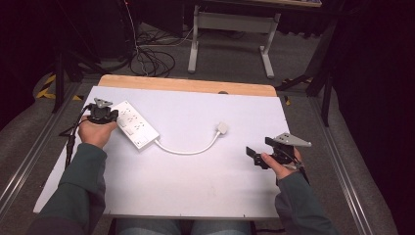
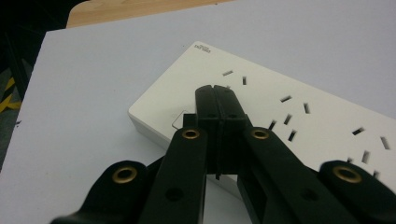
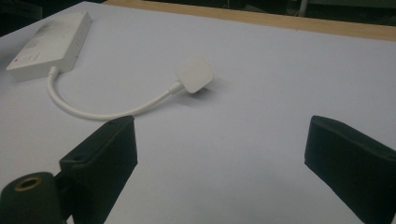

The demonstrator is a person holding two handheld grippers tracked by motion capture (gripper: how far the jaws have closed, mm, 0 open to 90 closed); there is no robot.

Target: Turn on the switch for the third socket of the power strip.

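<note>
Steadying the power strip (image 1: 135, 124) at the table's left while its plug (image 1: 222, 128) lies loose mid-table.

The left gripper (image 2: 215, 88), jaws pressed together and holding nothing, rests its tips on the strip's top, possibly touching. The right gripper (image 3: 219, 144) hovers wide open and empty, near the plug; grasping and plugging in seem not yet done.

floor: grey carpet (image 1: 230, 54) | white-legged desk (image 1: 230, 22) | cables (image 1: 151, 58) | dark surroundings

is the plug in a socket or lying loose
Loose: the plug lies on the white table sheet, apart from the power strip, at the end of its curved cord.
</note>
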